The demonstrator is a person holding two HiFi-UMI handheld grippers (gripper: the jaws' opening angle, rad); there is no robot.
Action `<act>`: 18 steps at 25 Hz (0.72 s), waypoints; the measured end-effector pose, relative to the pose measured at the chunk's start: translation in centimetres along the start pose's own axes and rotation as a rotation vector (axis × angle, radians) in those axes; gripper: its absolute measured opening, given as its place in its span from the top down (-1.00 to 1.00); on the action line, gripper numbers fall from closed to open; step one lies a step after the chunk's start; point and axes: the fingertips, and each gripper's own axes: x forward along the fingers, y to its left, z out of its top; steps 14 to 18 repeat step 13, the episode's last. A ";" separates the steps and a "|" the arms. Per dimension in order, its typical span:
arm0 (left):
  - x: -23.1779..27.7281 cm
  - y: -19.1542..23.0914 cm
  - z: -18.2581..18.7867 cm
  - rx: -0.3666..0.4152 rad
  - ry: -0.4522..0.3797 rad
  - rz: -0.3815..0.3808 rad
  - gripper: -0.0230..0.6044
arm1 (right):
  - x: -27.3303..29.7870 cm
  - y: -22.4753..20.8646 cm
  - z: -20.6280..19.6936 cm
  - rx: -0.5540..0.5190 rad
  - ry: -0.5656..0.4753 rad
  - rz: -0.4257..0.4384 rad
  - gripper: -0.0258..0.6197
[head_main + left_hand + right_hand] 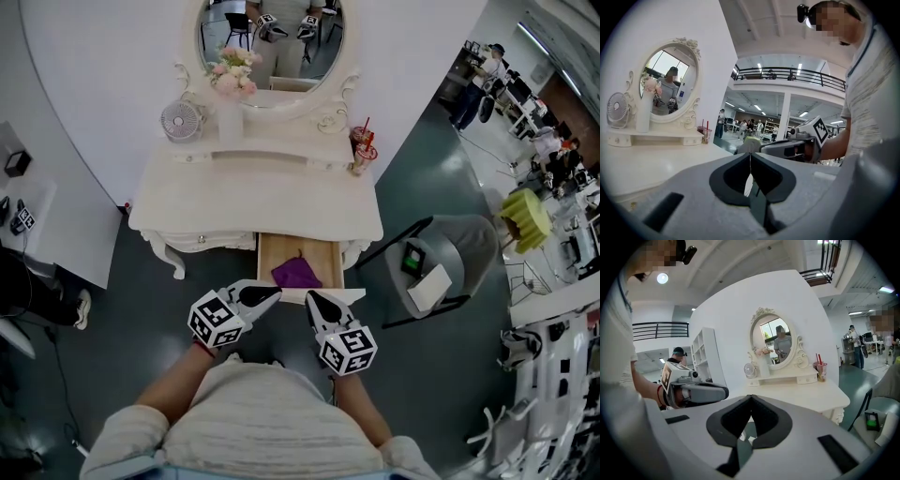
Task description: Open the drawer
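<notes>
Two grippers, both of smooth grey moulded plastic with dark matte pads, pointed at the dressing table from the person's side. Each carried one cube faced with black-and-white square markers. The left gripper (266, 296) had its jaws pressed together, tips meeting in a thin line, with nothing between them. The right gripper (315, 301) had its jaws closed just as tightly and held nothing.

One drawer (270, 251) stood pulled out from under the worktop (253, 202), right of centre. It was a shallow box of pale bare wood with a white front panel. One crumpled purple cloth (296, 273) lay inside it. Both jaw tips sat near that front panel, and contact with it could not be judged. One smaller drawer (199, 240) to the left was shut, white with a small knob.

The table was glossy white with scalloped edges and curled carved legs. It carried one oval mirror (272, 47) in an ornate scrolled frame. It also carried one small round fan (181, 120) with a wire grille. One tall white vase (231, 120) held pink flowers (234, 70). A clear drink cup (362, 148) with red straws stood at the right end, though whether one cup or two was unclear.

One grey rounded chair (459, 246) stood to the right of the table.
</notes>
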 end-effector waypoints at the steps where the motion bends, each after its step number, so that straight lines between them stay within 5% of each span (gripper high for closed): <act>1: 0.0 0.1 0.1 -0.001 -0.003 0.003 0.88 | 0.0 0.0 0.0 0.000 0.000 0.001 0.89; 18: -0.1 0.1 0.1 -0.002 -0.008 -0.003 0.88 | 0.4 0.1 0.0 0.004 0.002 0.019 0.89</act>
